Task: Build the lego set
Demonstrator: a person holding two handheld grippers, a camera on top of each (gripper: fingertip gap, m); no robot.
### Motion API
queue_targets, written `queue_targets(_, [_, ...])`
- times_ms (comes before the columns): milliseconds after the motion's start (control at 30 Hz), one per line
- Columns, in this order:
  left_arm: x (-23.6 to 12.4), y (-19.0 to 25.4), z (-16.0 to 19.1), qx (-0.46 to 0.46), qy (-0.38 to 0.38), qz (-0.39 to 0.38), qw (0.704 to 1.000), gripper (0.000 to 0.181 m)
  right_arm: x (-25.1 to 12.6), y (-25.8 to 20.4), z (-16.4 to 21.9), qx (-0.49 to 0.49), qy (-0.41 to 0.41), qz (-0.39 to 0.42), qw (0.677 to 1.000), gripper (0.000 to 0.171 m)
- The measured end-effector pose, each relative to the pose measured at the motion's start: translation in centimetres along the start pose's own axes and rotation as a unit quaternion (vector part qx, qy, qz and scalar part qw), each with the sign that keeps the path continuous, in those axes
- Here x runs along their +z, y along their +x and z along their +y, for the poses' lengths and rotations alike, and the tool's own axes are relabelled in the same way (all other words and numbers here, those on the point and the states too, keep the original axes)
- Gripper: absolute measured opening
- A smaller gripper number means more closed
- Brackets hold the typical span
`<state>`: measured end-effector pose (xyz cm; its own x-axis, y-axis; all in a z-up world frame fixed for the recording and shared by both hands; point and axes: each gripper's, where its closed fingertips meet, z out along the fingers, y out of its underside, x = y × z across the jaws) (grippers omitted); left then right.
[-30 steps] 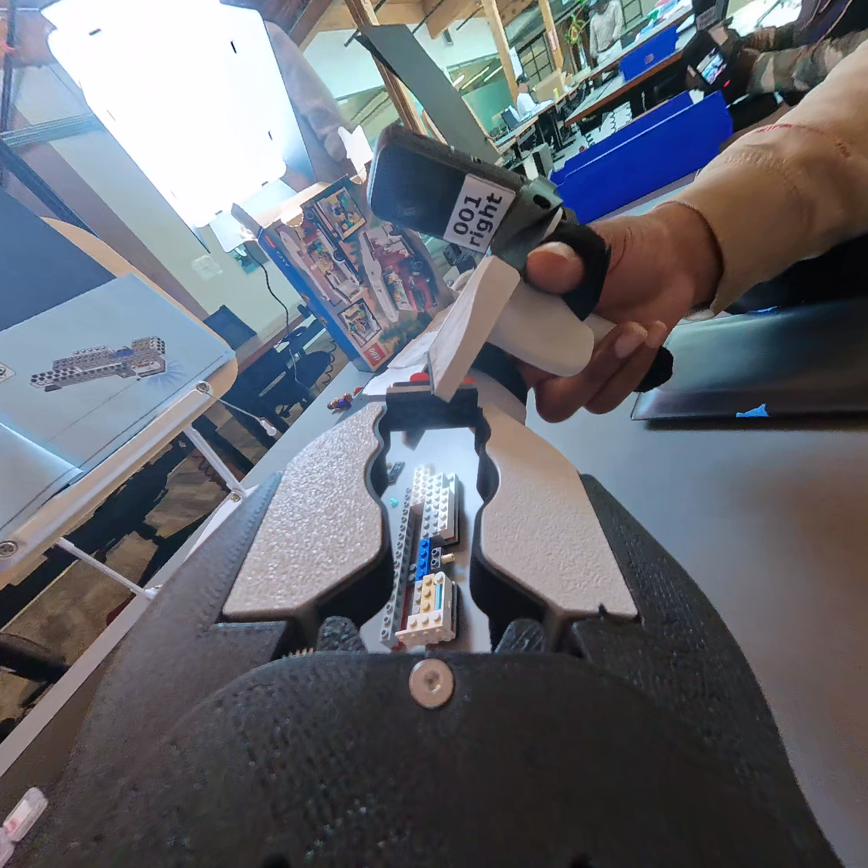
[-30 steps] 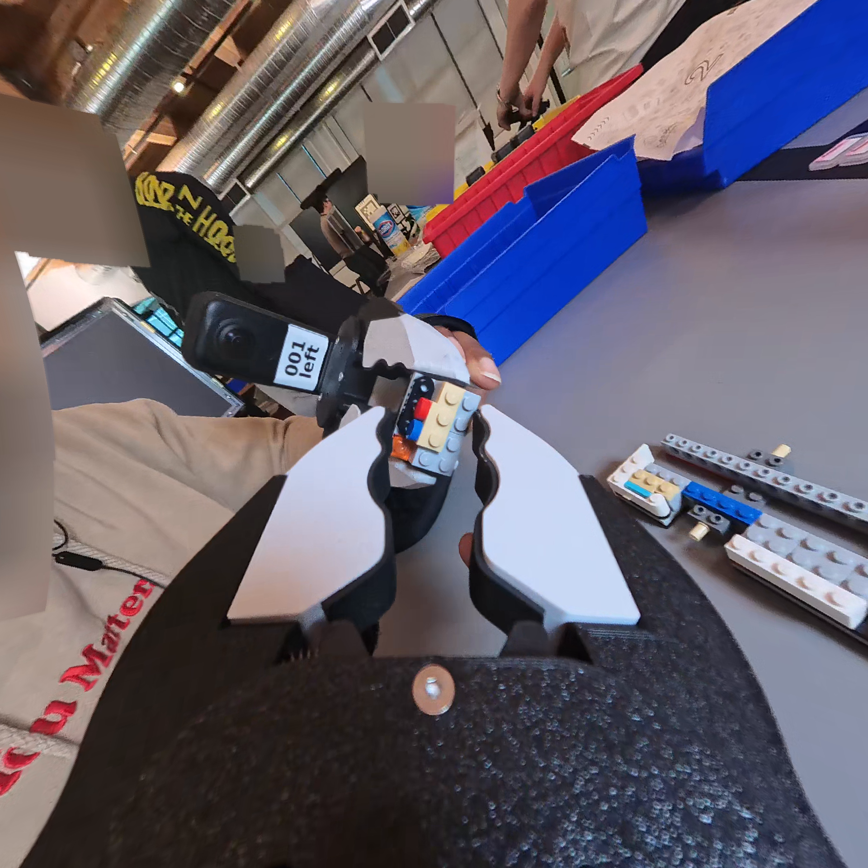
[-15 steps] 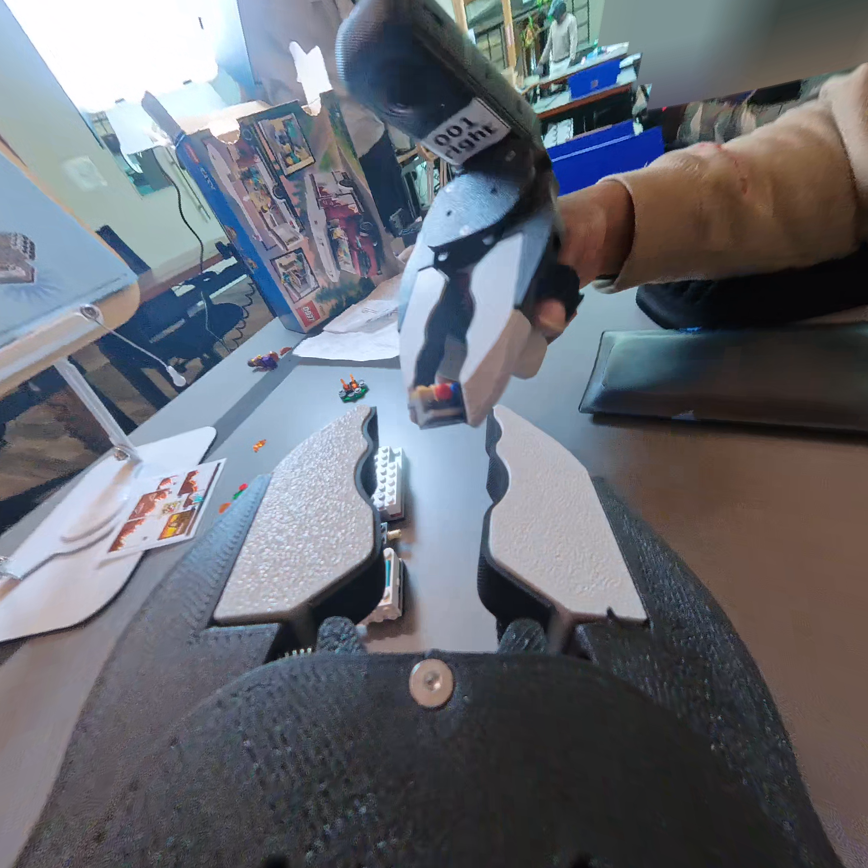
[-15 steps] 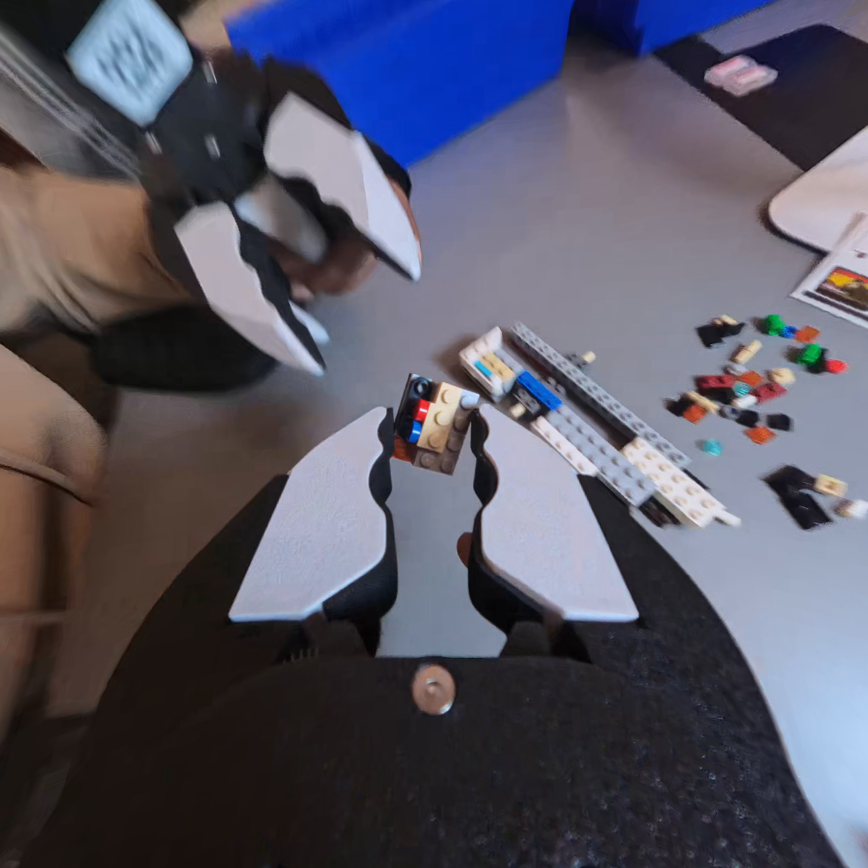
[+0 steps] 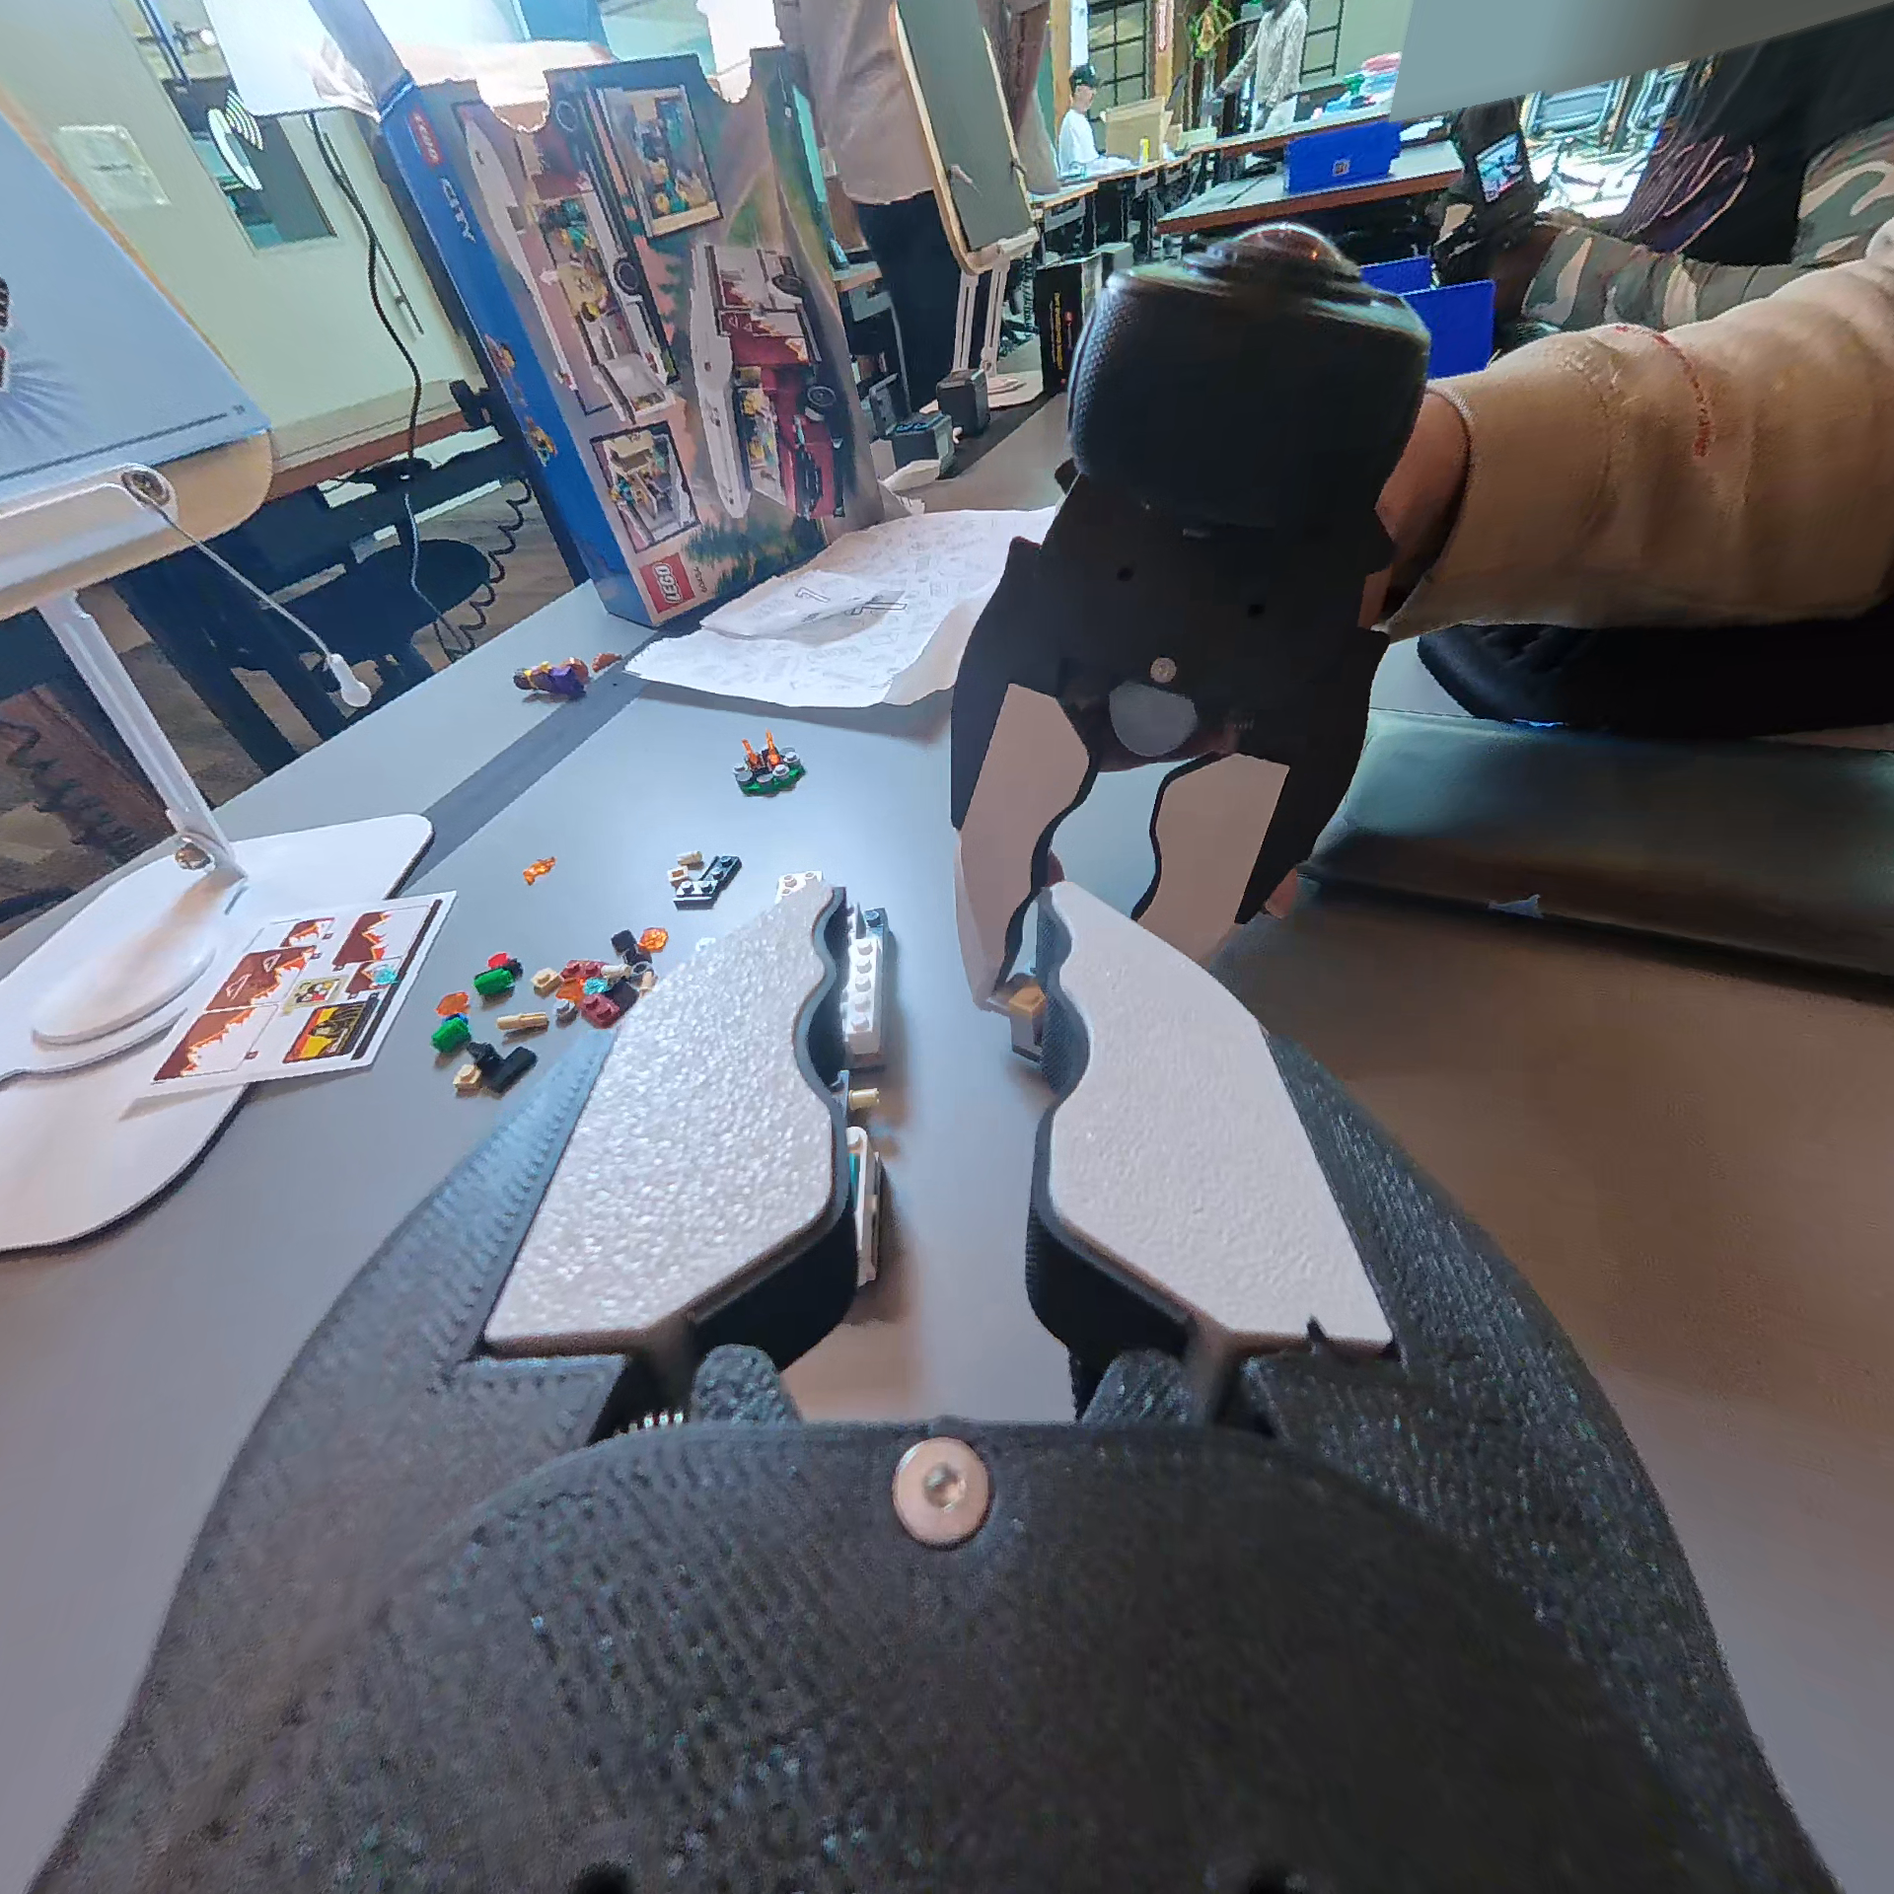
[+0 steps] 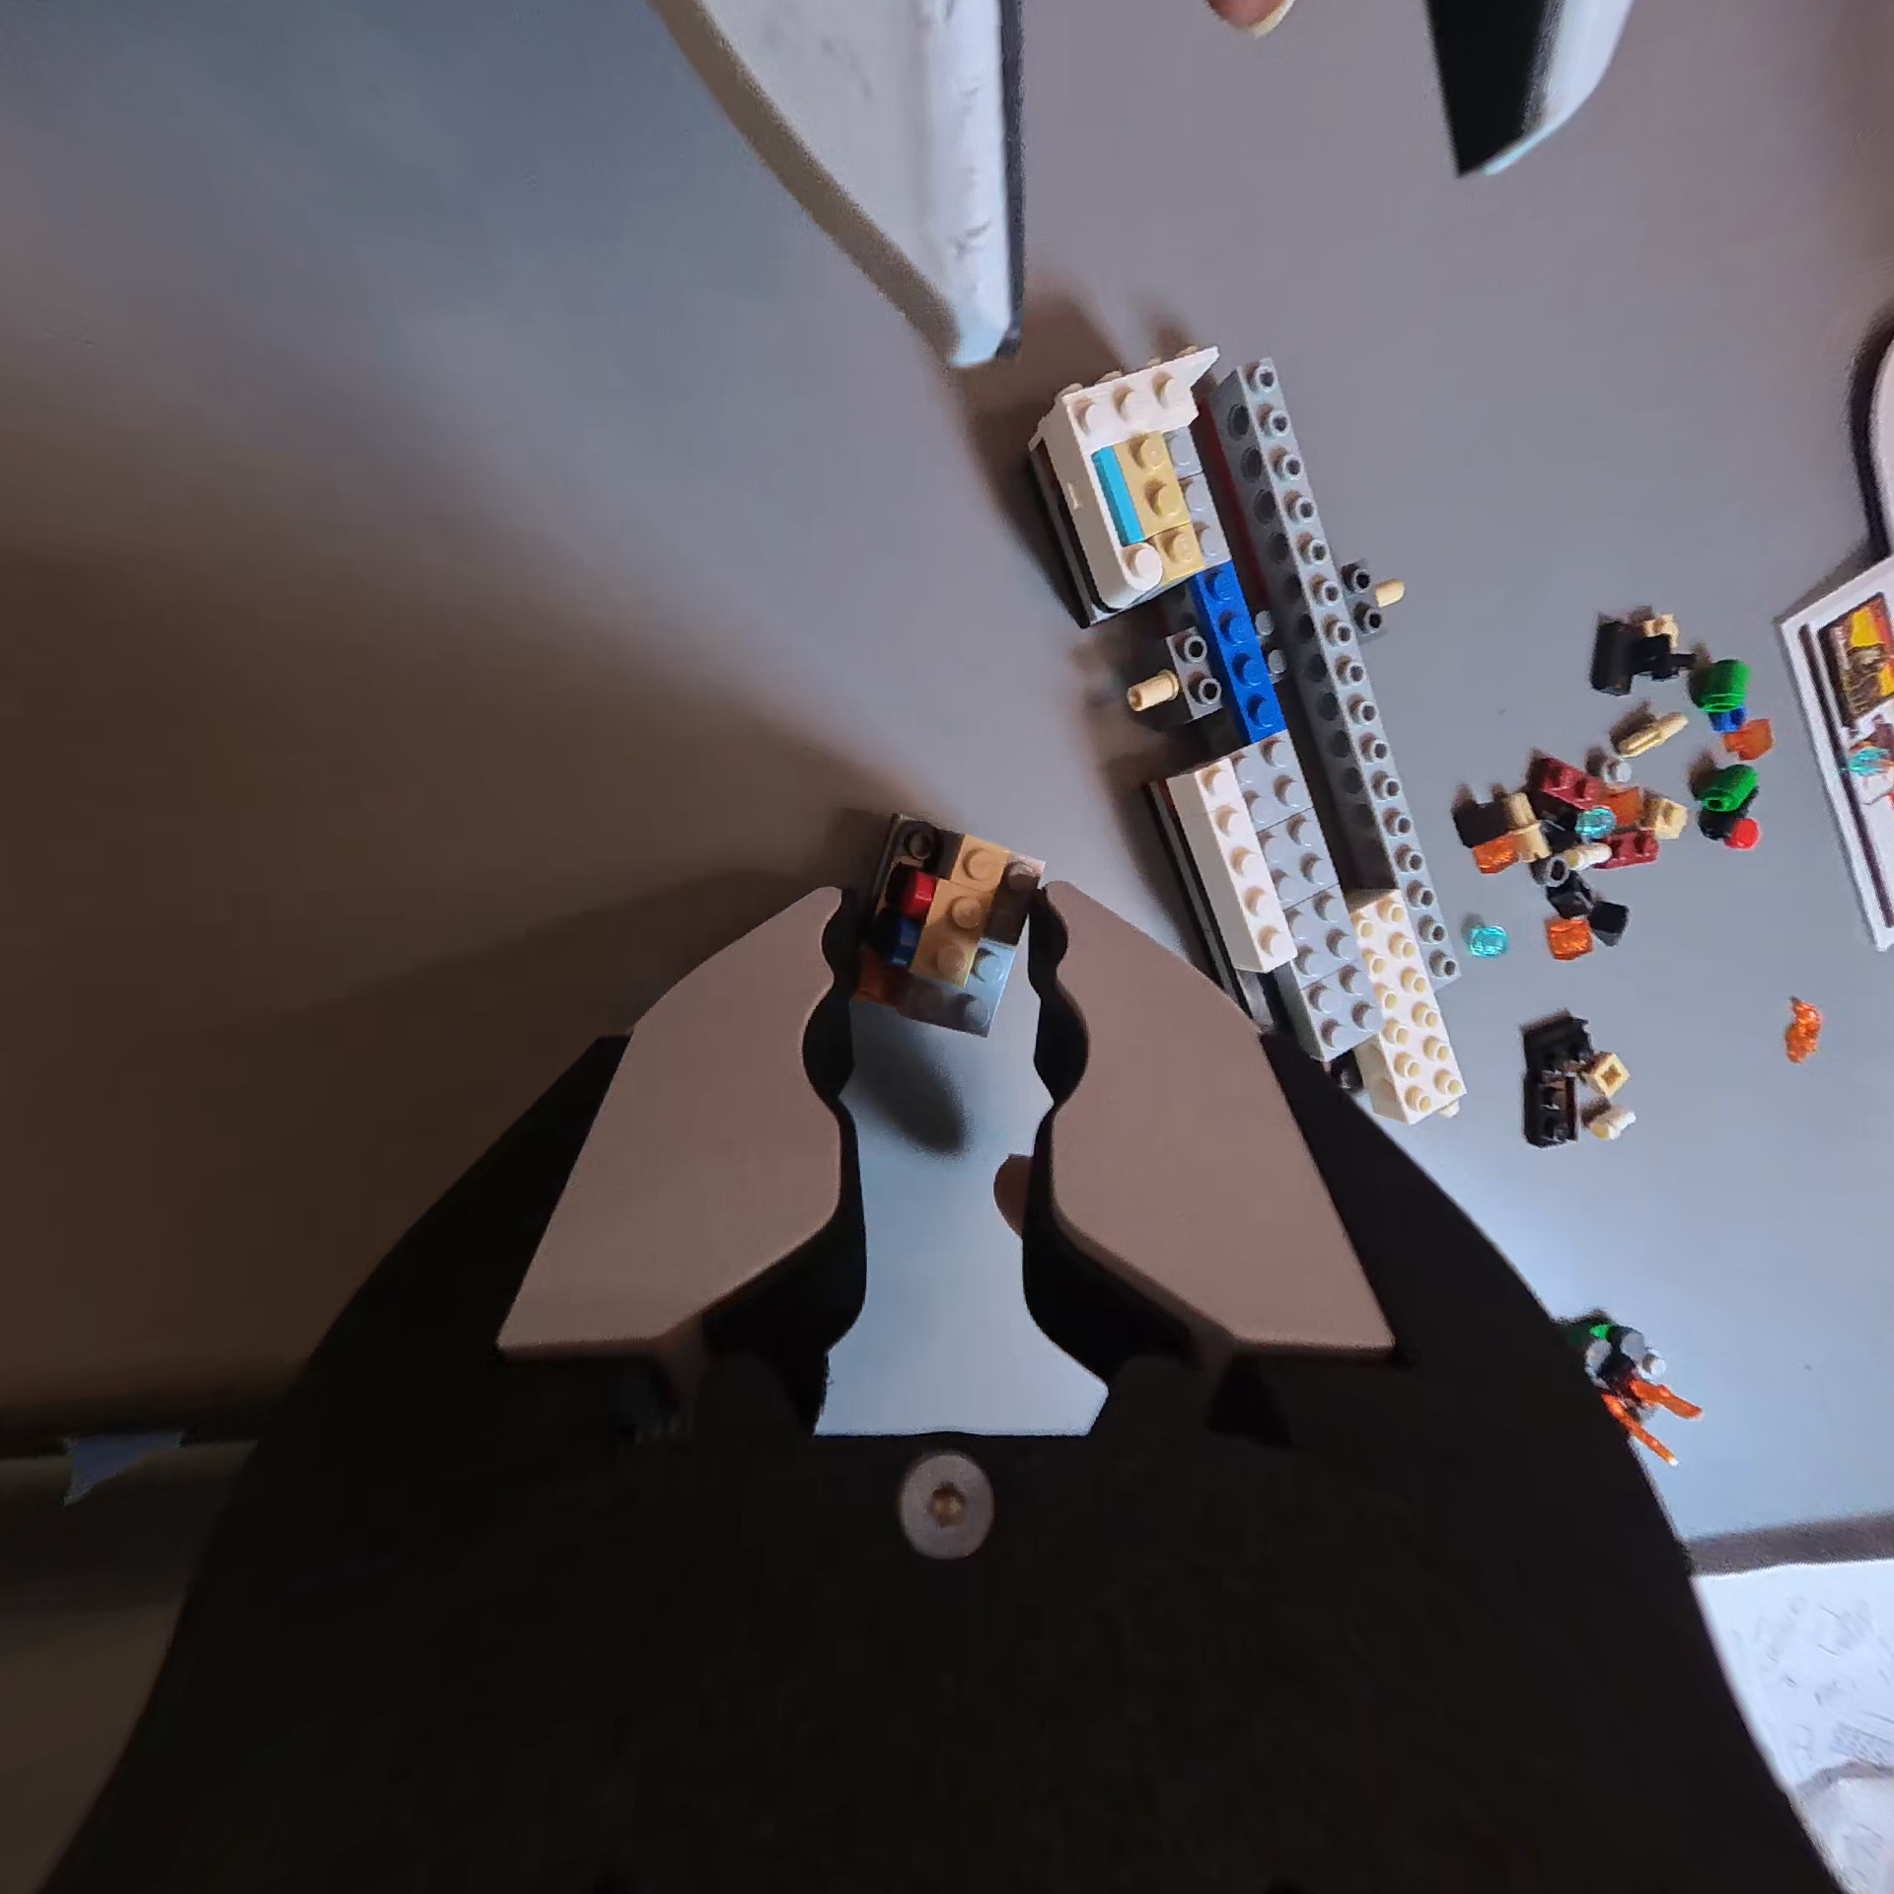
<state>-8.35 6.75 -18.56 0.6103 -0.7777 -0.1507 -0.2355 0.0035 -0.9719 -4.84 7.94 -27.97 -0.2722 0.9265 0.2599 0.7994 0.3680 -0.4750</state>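
My right gripper (image 6: 943, 902) points down at the grey table and is shut on a small brick assembly (image 6: 953, 922) of tan, grey, red, blue and black pieces, at or just above the tabletop. The long grey, white and blue build (image 6: 1281, 717) lies flat to its right. In the left wrist view the right gripper (image 5: 1127, 922) stands ahead with the assembly (image 5: 1025, 1010) at its tips. My left gripper (image 5: 938, 922) is open and empty, low over the table, with the long build (image 5: 866, 984) partly hidden behind its left finger.
Loose small pieces (image 6: 1599, 820) lie right of the build, beside a sticker sheet (image 5: 297, 994) and a white stand base (image 5: 123, 953). The set box (image 5: 656, 338) and a paper sheet (image 5: 851, 625) are at the back. A black pad (image 5: 1599, 840) lies right. One gripper's finger ends stand about 10 centimeters off the other's.
My right gripper has tipped downward and carried the small assembly from mid-air down to the table beside the long build. My left gripper has drawn back and levelled out, open.
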Motion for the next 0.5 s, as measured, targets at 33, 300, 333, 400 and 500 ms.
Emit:
queue_targets(33, [0.0, -0.1, 0.0, -0.001, -0.001, -0.002, 1.000, 0.035, 0.0, -0.1, 0.0, 0.003, 0.002, -0.004, 1.000, 0.032])
queue_targets(300, [-0.3, -0.7, 0.0, -0.012, 0.004, -0.010, 1.000, 0.036, -1.7, 1.0, -1.5, 0.046, 0.075, 0.014, 0.996, 0.044])
queue_targets(333, [-0.4, -0.8, -0.1, -0.013, 0.006, -0.013, 1.000, 0.036, -2.8, 1.5, -2.2, 0.064, 0.109, 0.023, 0.992, 0.044])
queue_targets(400, [-0.5, -1.0, -0.3, -0.018, 0.011, -0.016, 1.000, 0.036, -5.6, 2.8, -3.3, 0.105, 0.179, 0.041, 0.977, 0.045])
queue_targets(500, [-0.8, -1.4, -0.5, -0.025, 0.020, -0.026, 0.999, 0.036, -9.5, 4.4, -3.4, 0.165, 0.269, 0.069, 0.947, 0.046])
